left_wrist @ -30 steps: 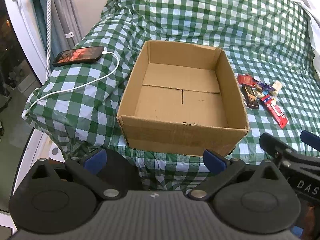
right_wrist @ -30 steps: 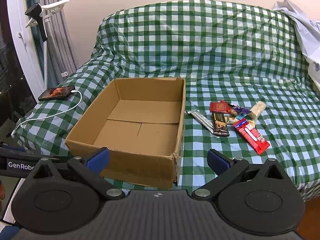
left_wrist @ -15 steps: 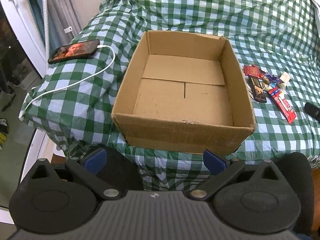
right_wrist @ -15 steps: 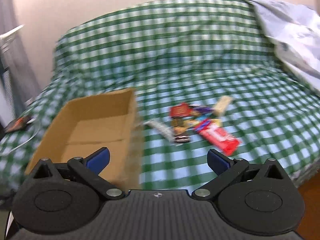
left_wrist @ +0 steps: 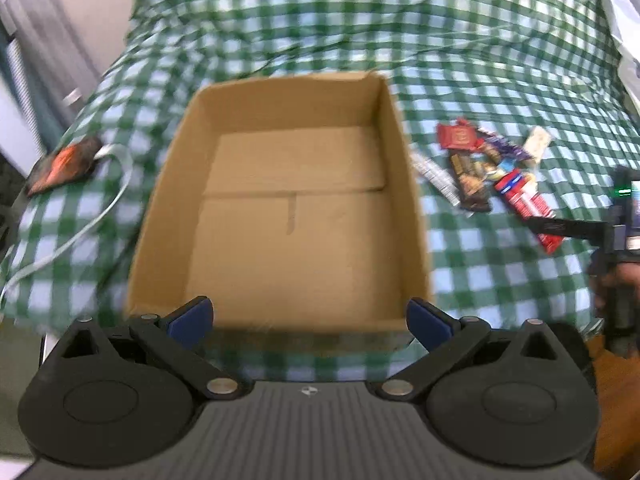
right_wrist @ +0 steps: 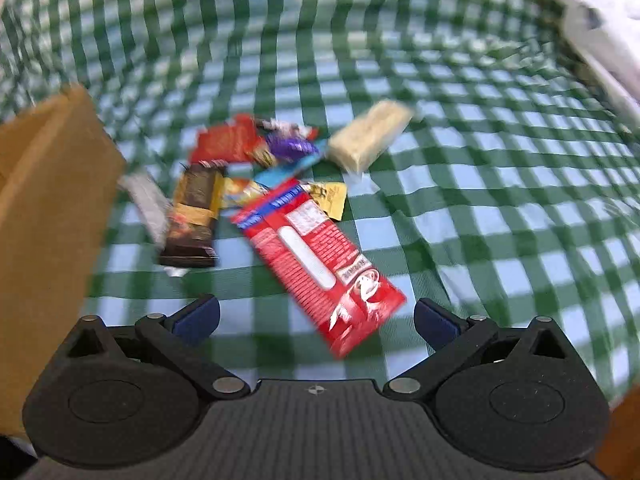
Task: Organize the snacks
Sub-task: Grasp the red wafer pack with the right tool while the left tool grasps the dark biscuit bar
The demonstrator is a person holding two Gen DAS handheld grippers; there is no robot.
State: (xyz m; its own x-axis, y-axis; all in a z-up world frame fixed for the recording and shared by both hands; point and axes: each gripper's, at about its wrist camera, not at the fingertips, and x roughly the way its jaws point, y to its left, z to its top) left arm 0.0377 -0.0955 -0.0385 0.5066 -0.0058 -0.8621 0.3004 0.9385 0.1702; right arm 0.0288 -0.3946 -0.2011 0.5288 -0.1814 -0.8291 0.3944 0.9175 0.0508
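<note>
- Right gripper (right_wrist: 316, 314): jaws spread wide, nothing between them; the long red wafer-bar wrapper (right_wrist: 316, 256) lies flat directly ahead, its near end reaching in between the blue fingertips (right_wrist: 198, 312)
- Left gripper (left_wrist: 310, 316): jaws likewise wide apart and empty, held over the near wall of the cardboard box (left_wrist: 292, 216), which sits straight ahead of them with a bare floor
- Snack pile: a dark chocolate bar (right_wrist: 194, 216) ahead and left of the right jaws, a silver stick pack (right_wrist: 146, 204) beyond that beside the box wall, a red square packet (right_wrist: 226, 140) and a pale nougat-like bar (right_wrist: 370, 136) farther ahead
- Step in hand, by judgement: approach for the first pick; no snack is in the box yet
- Next move calls for lowering the right jaws astride the red wrapper's narrow width and closing; both views are blurred, so contact cannot be confirmed
</note>
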